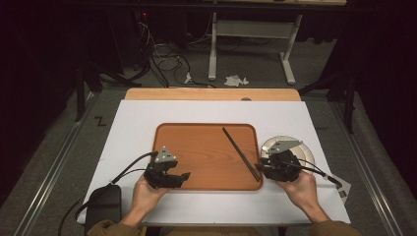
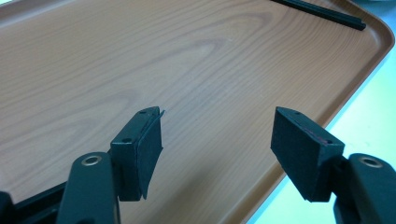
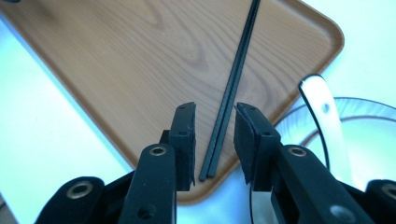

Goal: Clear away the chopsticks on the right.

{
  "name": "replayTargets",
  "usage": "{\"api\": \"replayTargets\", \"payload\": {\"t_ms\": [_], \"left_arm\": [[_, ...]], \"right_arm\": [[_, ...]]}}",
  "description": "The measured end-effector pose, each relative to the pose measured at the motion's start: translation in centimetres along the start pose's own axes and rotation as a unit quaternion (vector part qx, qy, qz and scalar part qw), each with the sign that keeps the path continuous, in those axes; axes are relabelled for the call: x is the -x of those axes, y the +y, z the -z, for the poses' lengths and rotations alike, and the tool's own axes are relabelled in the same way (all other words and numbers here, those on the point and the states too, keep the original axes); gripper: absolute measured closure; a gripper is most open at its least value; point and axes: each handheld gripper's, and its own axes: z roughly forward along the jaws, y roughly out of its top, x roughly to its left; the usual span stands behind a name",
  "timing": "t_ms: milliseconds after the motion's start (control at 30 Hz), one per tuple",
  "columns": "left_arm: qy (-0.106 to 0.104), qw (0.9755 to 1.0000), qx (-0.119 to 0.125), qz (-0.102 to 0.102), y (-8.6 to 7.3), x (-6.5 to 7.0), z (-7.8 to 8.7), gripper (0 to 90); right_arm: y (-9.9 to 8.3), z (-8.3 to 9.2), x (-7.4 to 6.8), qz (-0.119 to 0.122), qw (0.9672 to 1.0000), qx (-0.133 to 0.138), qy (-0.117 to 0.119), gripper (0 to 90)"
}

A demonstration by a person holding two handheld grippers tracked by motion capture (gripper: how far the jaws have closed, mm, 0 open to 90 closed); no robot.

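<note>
Black chopsticks point(image 3: 232, 88) lie as a pair on the wooden tray point(image 1: 196, 147), near its right edge, not lifted yet. My right gripper point(image 3: 215, 135) straddles their near ends, jaws apart, ungripped. My left gripper point(image 2: 217, 149) hangs wide open over bare tray.

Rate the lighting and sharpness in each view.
High view: dim overall, the room behind nearly black, the white table the brightest patch, detail soft. Left gripper view: evenly lit, wood grain of the tray crisp. Right gripper view: chopsticks sharp, the plate washed out by glare.
</note>
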Motion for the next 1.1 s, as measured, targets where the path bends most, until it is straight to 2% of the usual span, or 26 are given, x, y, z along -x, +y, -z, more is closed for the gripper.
{"api": "replayTargets", "payload": {"t_ms": [400, 767, 900, 1100], "left_arm": [[0.000, 1.0000, 0.001, 0.000, 0.0, 0.0, 0.0, 33.6], [0.002, 1.0000, 0.000, -0.003, 0.0, 0.0, 0.1, 33.6], [0.002, 1.0000, 0.000, -0.003, 0.0, 0.0, 0.1, 33.6], [0.001, 1.0000, 0.000, -0.003, 0.0, 0.0, 0.1, 33.6]], "right_arm": [[-1.9, 2.1, 0.8, -0.017, 0.9997, 0.020, -0.002, 68.4], [-3.8, 2.2, 1.4, -0.035, 0.9991, 0.022, 0.004, 67.0], [-4.3, 2.0, 1.4, -0.030, 0.9993, 0.021, 0.001, 66.6], [-5.1, 1.3, 1.6, -0.045, 0.9988, 0.020, 0.006, 66.0]]}}
